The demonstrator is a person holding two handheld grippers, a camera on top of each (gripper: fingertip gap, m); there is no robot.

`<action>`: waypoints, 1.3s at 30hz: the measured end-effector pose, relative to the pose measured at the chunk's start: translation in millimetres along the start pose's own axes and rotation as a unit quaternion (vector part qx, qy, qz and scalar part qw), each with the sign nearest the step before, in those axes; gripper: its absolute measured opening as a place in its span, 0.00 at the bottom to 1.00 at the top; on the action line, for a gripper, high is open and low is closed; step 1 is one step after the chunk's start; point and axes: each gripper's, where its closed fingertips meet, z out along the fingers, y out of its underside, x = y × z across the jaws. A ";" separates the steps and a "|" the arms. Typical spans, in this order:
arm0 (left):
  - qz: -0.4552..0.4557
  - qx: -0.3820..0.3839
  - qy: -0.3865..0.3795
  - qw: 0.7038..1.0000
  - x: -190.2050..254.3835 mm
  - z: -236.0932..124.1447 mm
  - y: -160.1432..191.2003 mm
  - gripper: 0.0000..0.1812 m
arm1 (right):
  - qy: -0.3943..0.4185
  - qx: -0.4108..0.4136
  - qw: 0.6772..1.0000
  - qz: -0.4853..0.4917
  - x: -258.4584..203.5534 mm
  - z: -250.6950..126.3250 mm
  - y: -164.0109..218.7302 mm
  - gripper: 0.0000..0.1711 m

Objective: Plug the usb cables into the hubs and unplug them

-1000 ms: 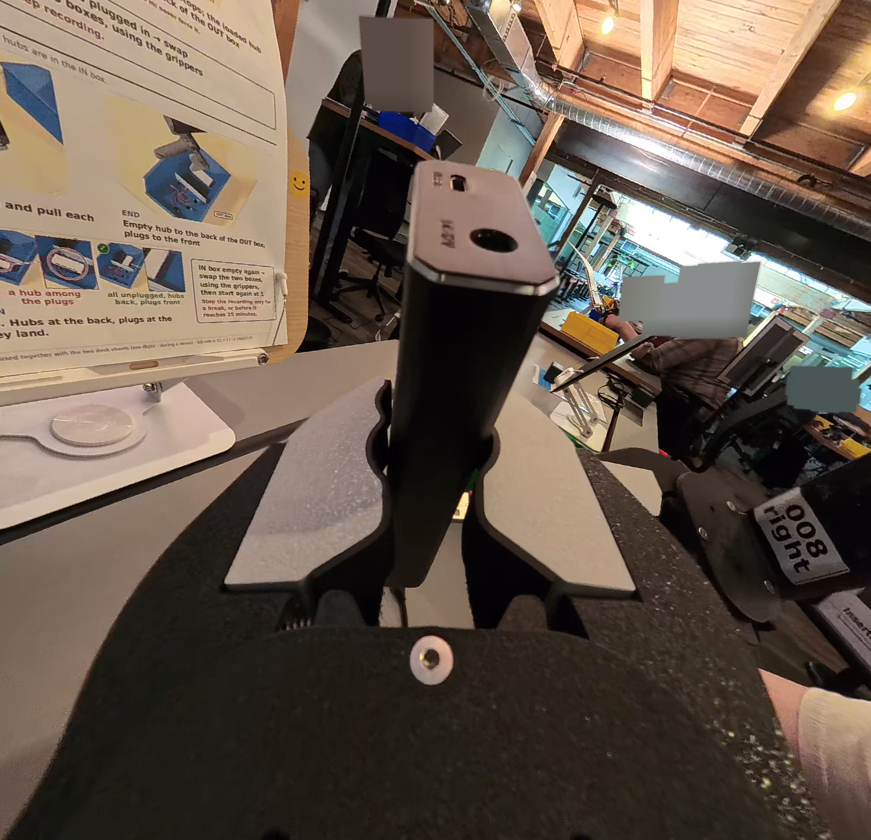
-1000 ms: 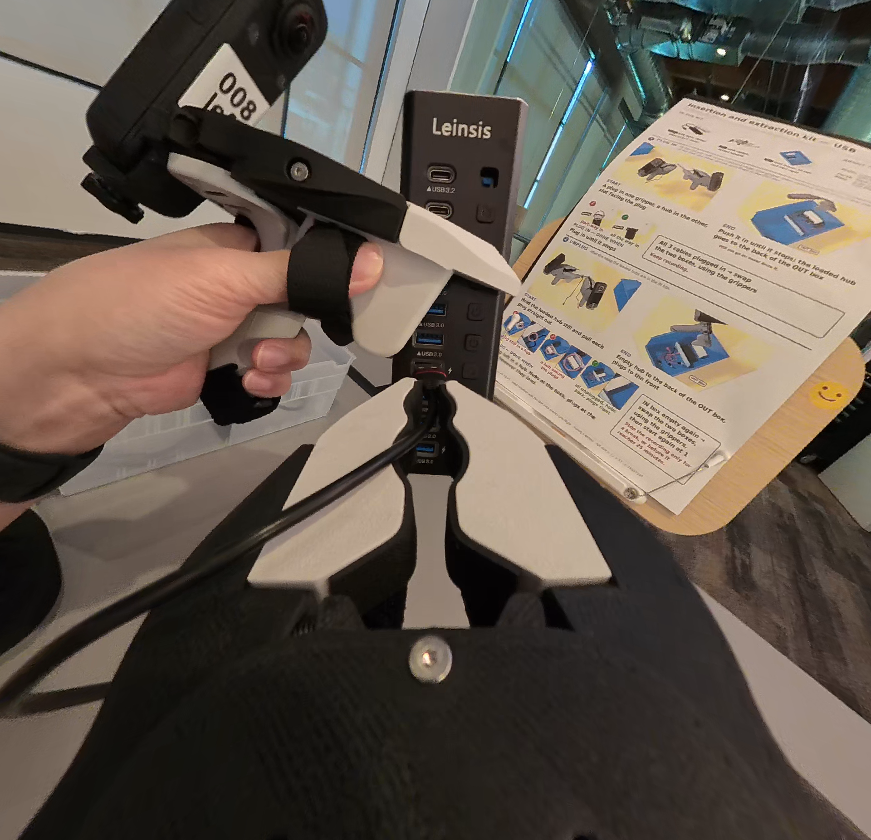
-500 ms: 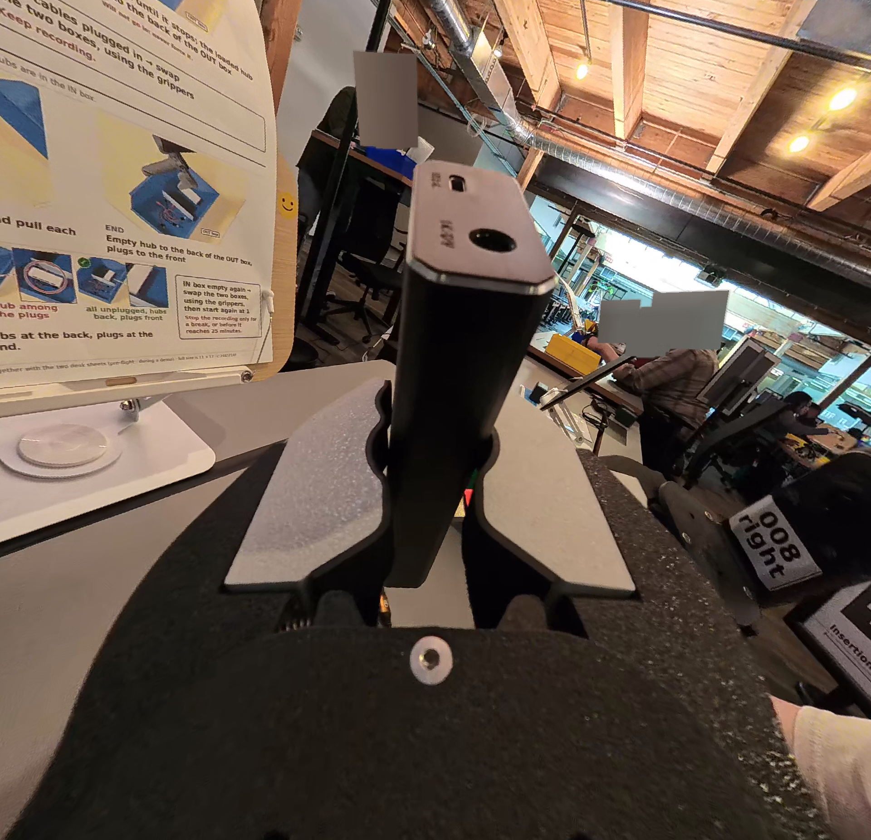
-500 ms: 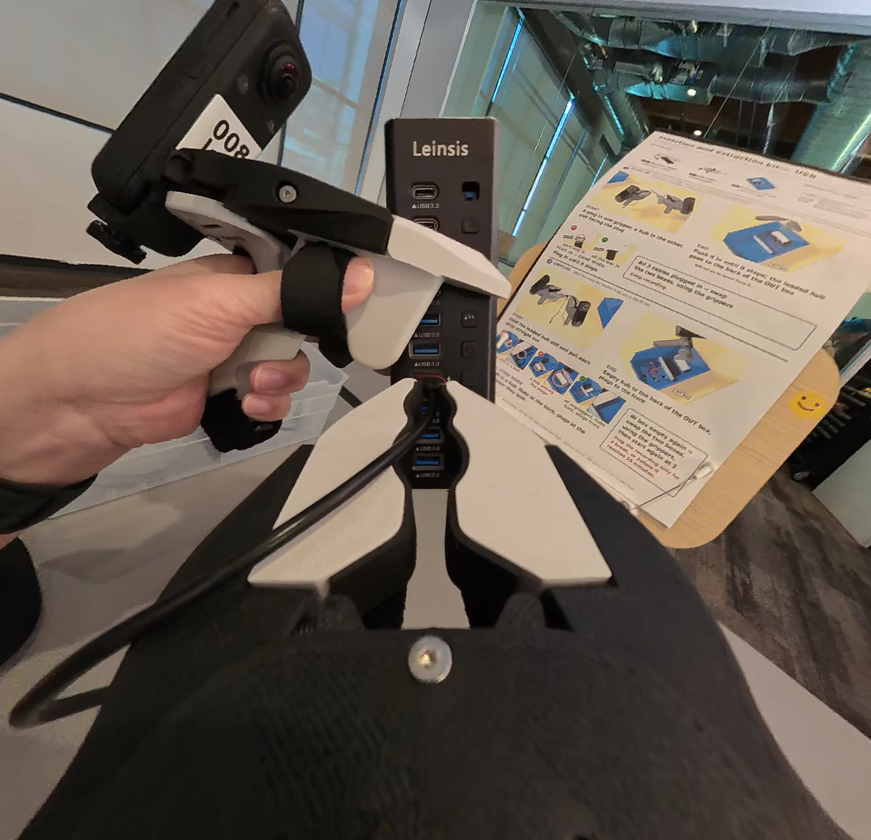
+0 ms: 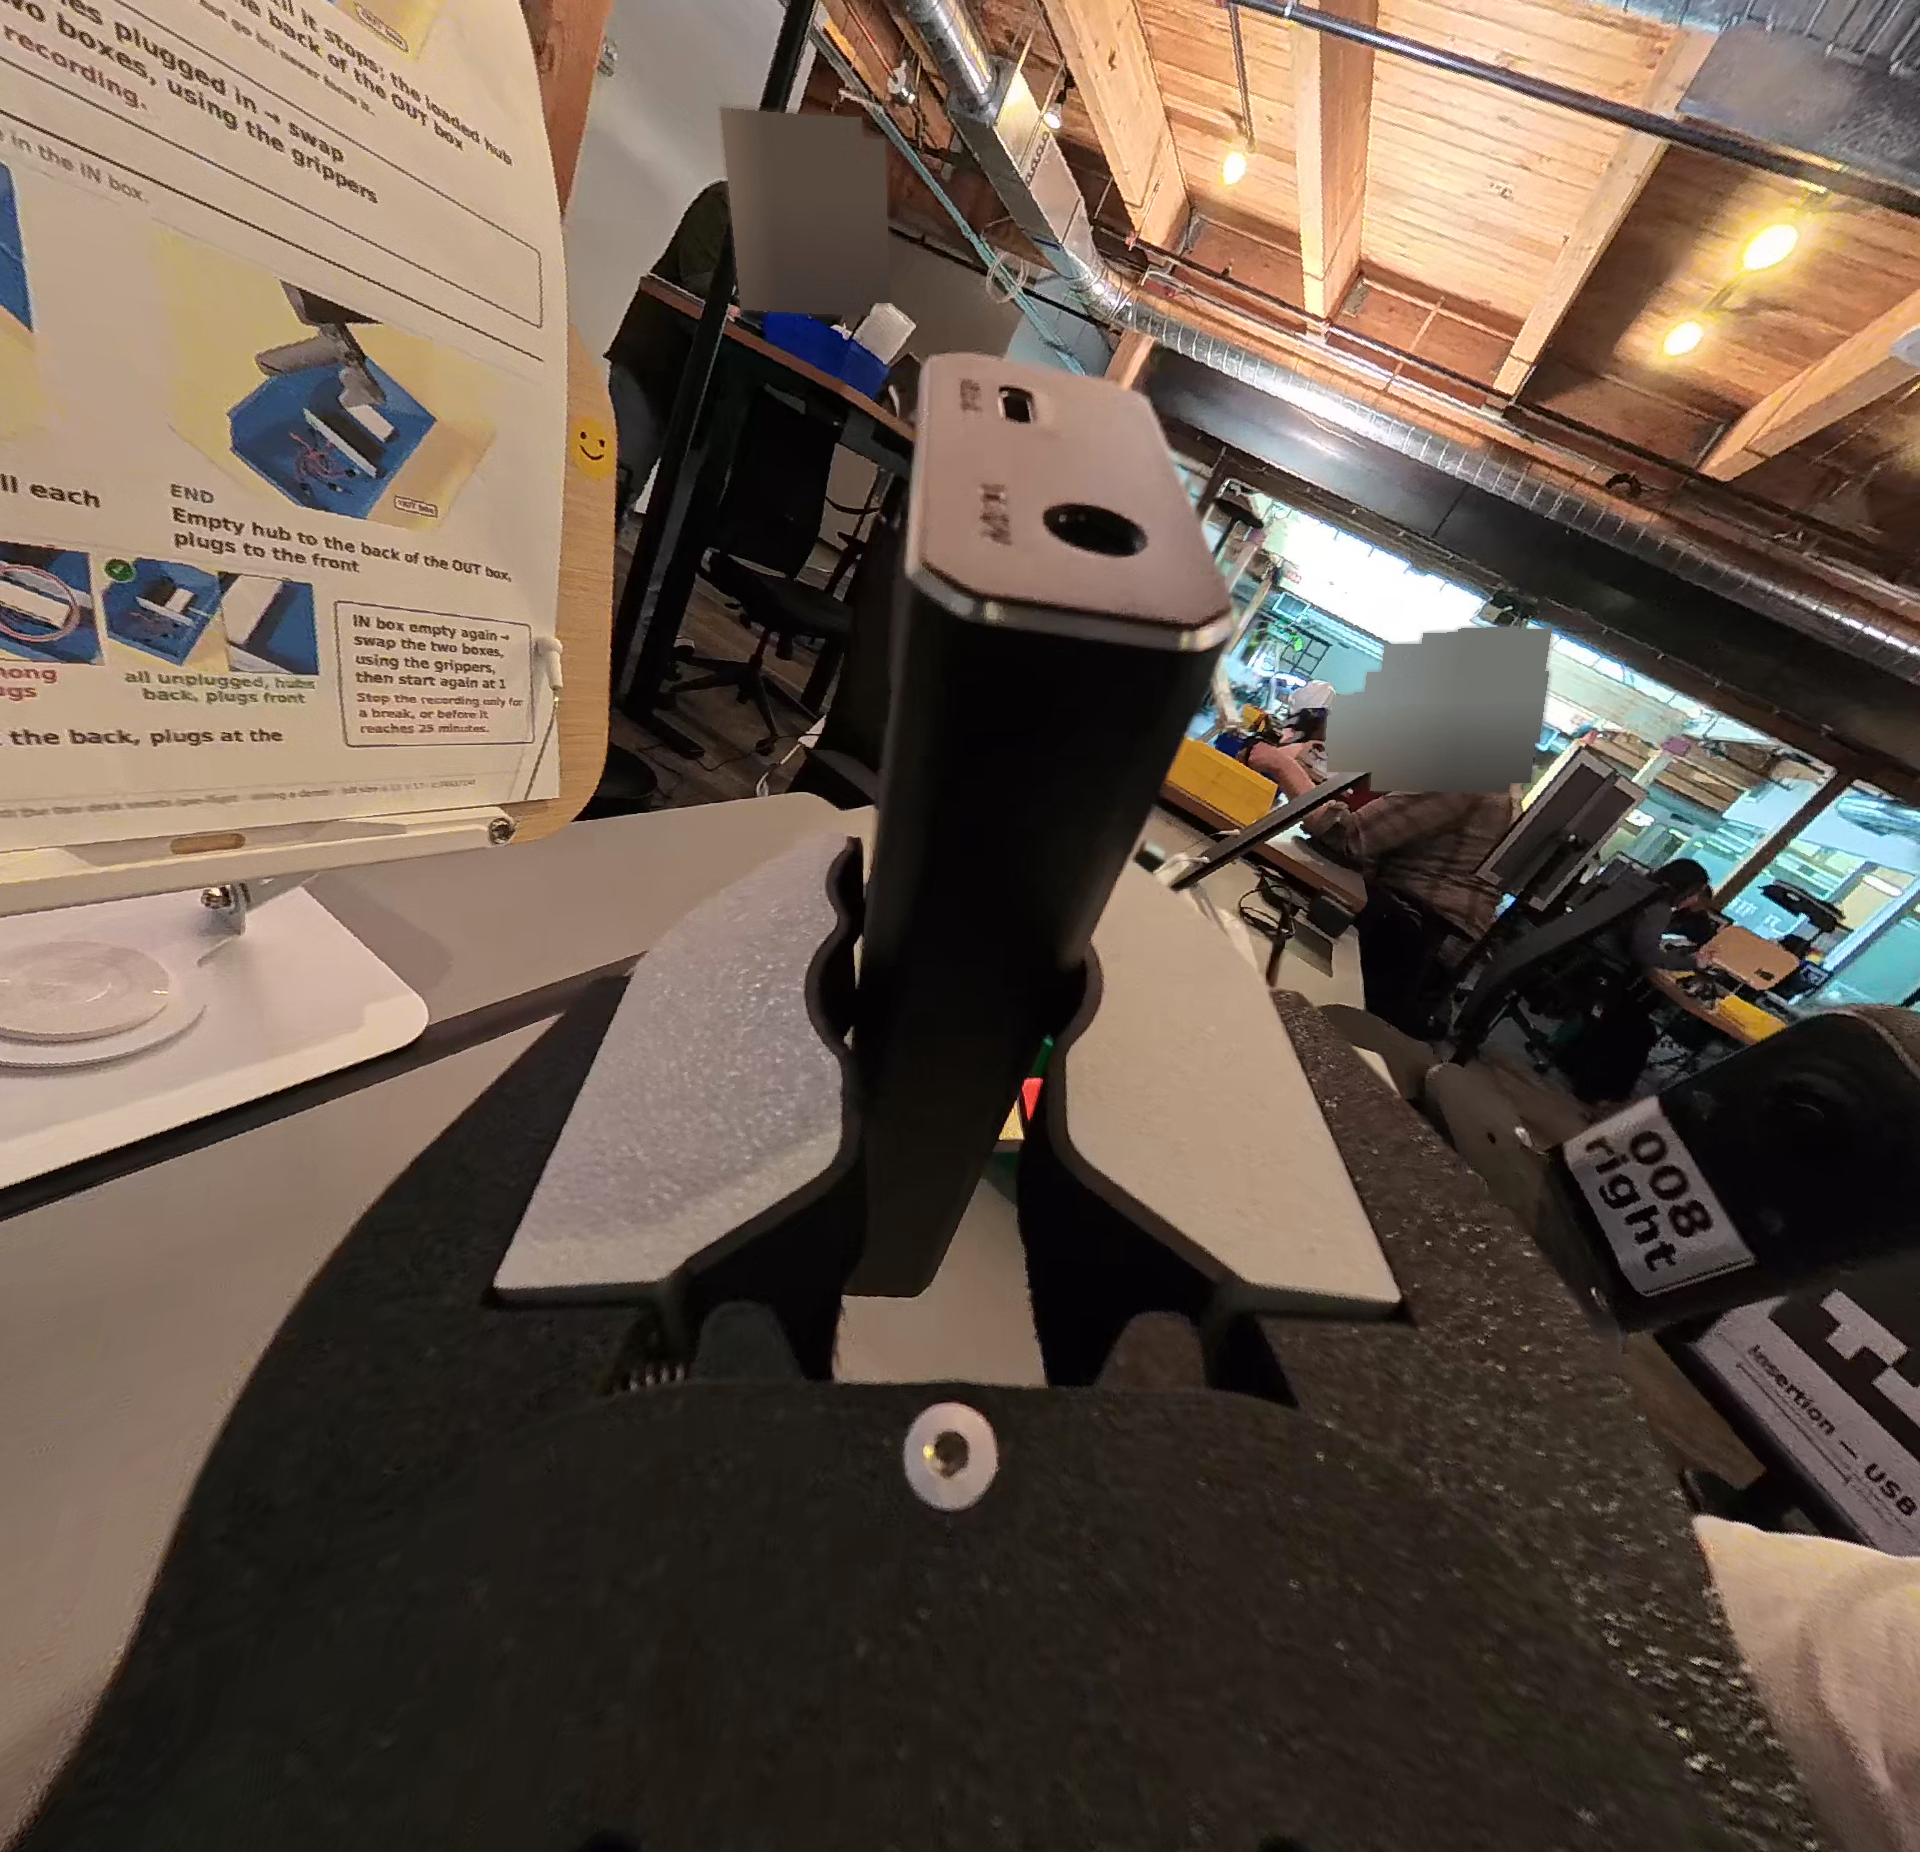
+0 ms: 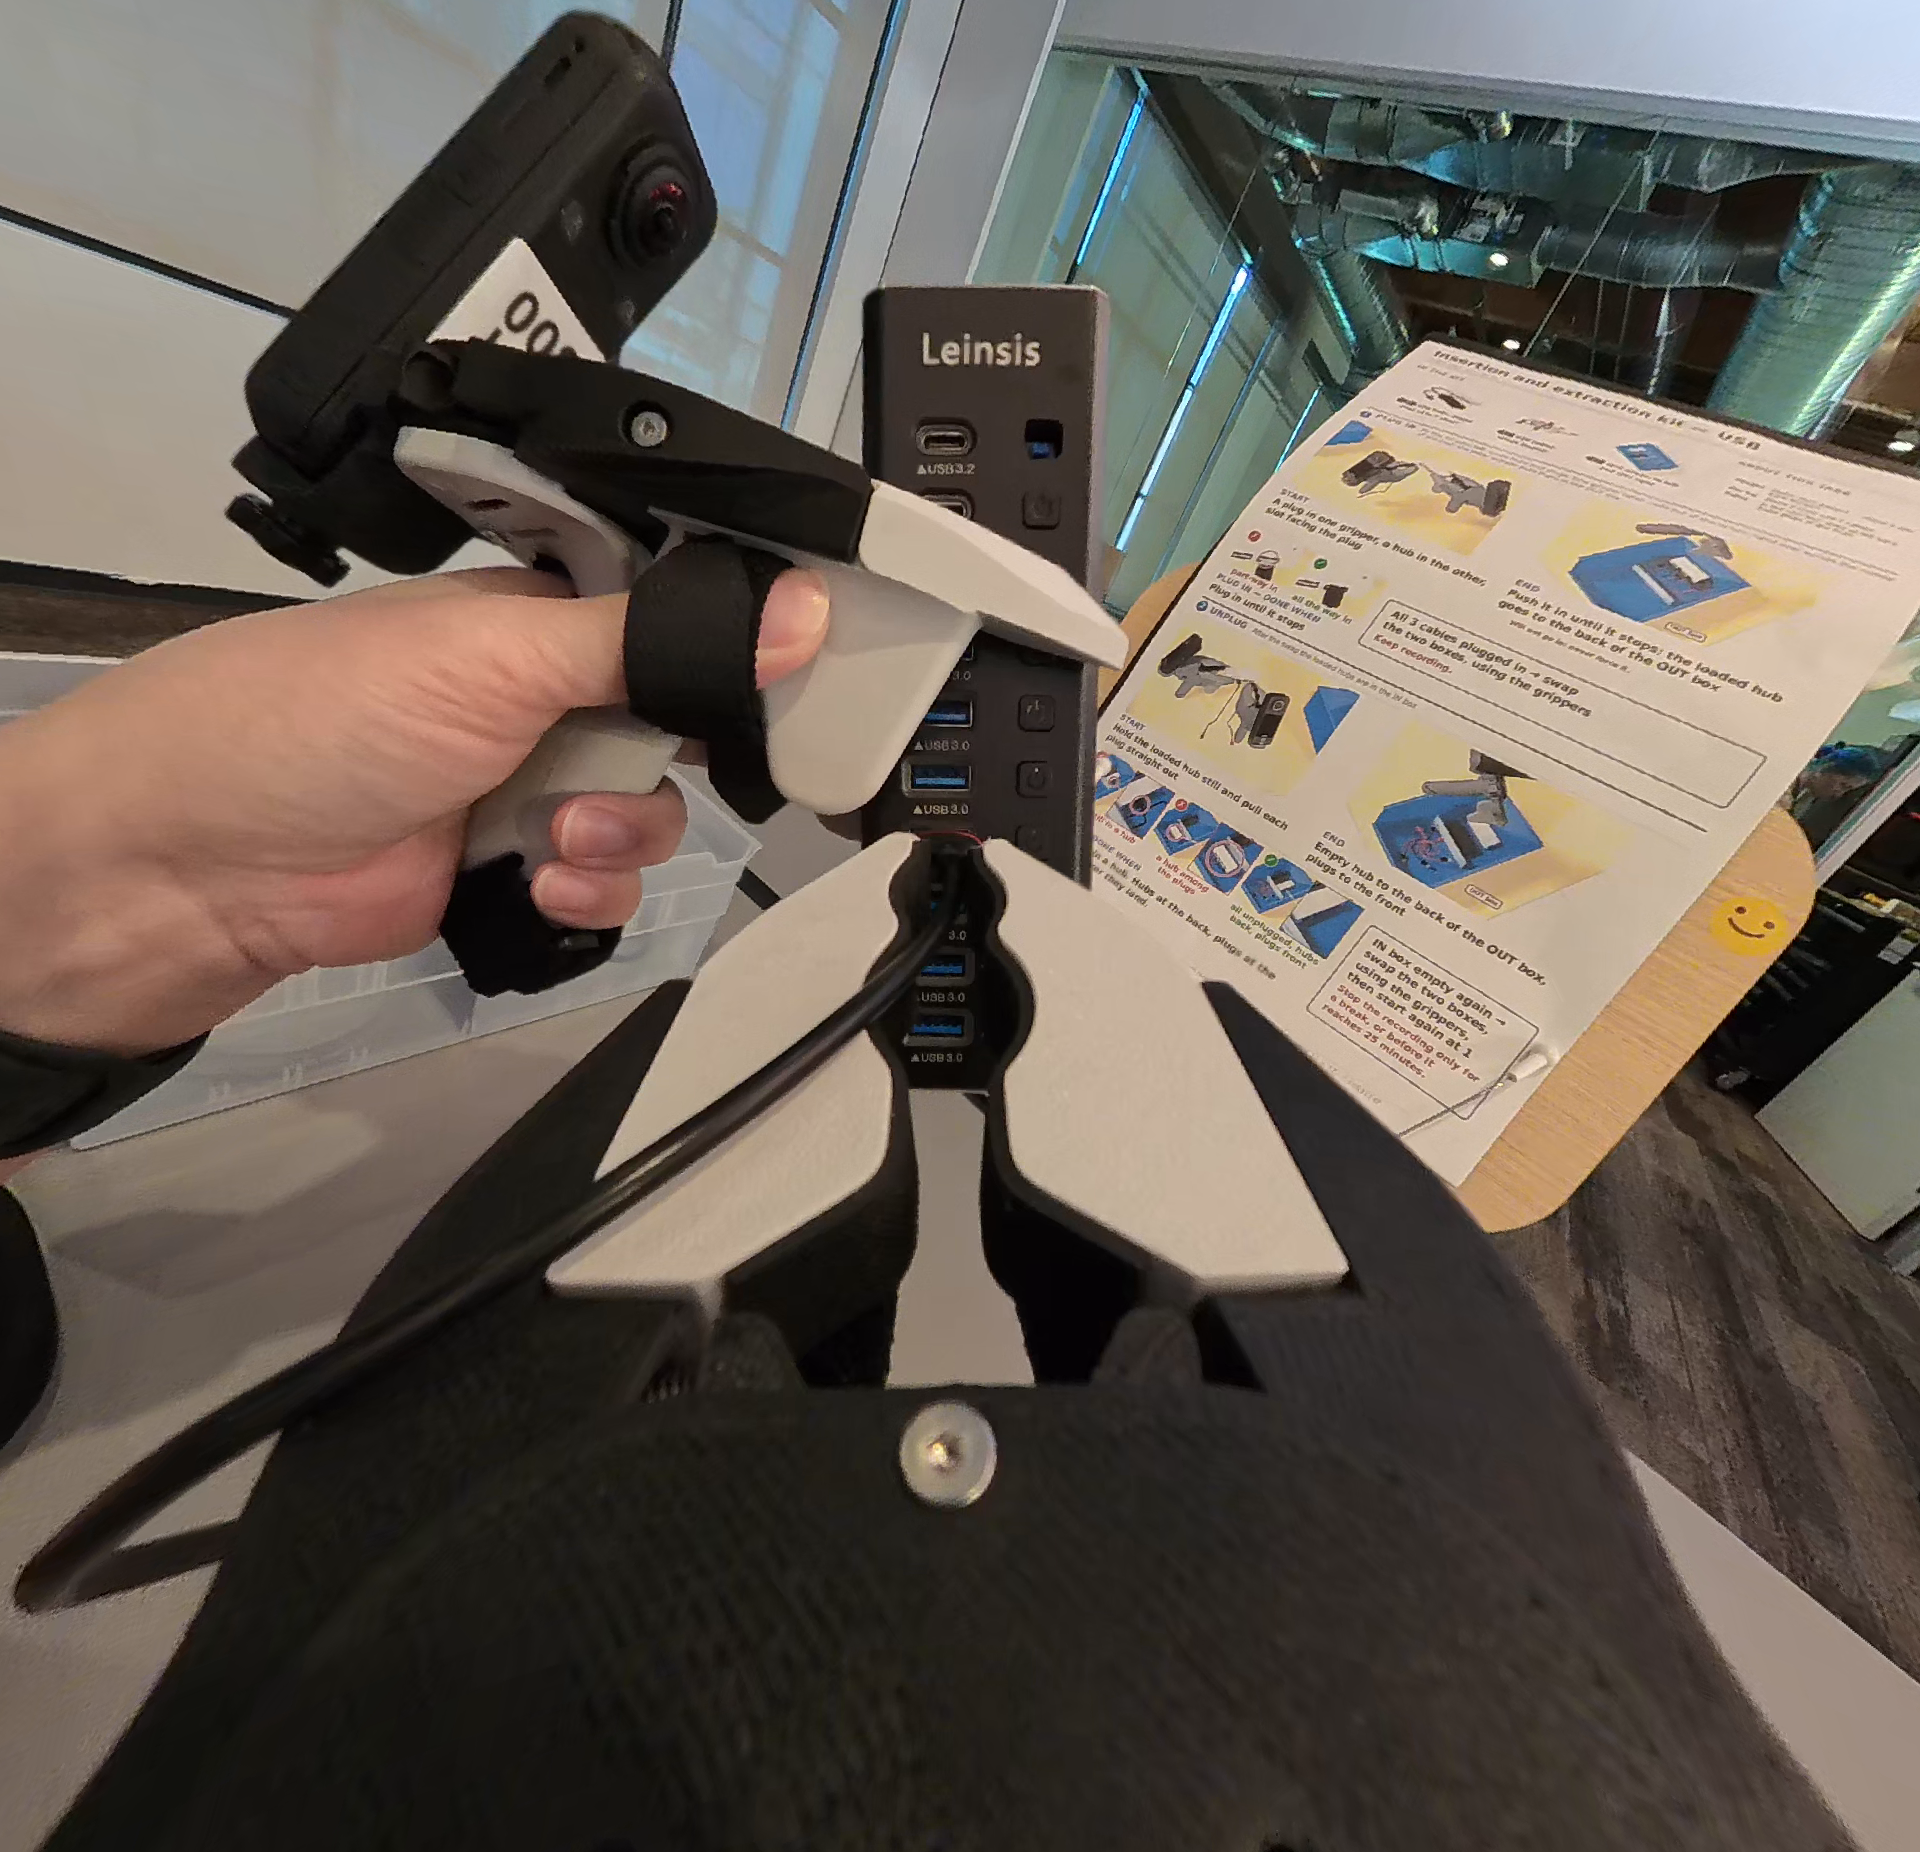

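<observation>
Both my jaws are pinching something; my left gripper (image 5: 961,981) squeezes the black hub (image 5: 1023,763) low down on its two narrow sides, so the hub stands up tall with its end cap at the top; my right gripper (image 6: 940,867) is pressed together on the plug (image 6: 940,855) of the black cable (image 6: 623,1179).

The plug sits right at the hub's (image 6: 982,576) front face, by a port below the middle of the row; I cannot tell if it is all the way in, because my own fingers hide it; the cable droops away from the hub, down and off to the side.

I think the hub is hard and smooth, maybe a bit slippery, so a tight hold on its sides is best; the cable is soft and bendy, so I should hold the stiff plug and not the wire.

The paper sheet (image 6: 1455,742) on a stand is beside the hub; a hand (image 6: 312,774) holds my left gripper.
</observation>
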 end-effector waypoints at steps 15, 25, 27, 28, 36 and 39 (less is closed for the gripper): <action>0.016 0.022 0.007 1.000 8.3 5.4 0.9 0.19 | 0.018 0.011 0.999 -0.045 4.2 -0.9 -0.1 0.04; 0.007 0.042 0.013 0.999 13.7 1.7 -3.9 0.19 | 0.015 0.027 0.998 -0.054 2.2 -0.6 -0.3 0.04; -0.006 0.048 0.023 0.999 14.2 0.9 -5.1 0.19 | 0.020 0.034 0.997 -0.064 1.8 -0.6 -0.2 0.04; -0.014 0.049 0.028 0.998 14.2 1.0 -4.9 0.20 | 0.025 0.038 0.996 -0.071 1.6 -1.0 -0.8 0.05; 0.017 0.046 0.014 0.999 16.6 3.1 -2.3 0.20 | 0.032 0.042 0.995 -0.085 1.9 -0.2 2.7 0.04; 0.009 0.050 0.021 0.998 17.7 3.3 -2.4 0.20 | 0.038 0.050 0.993 -0.096 2.4 -1.2 1.9 0.04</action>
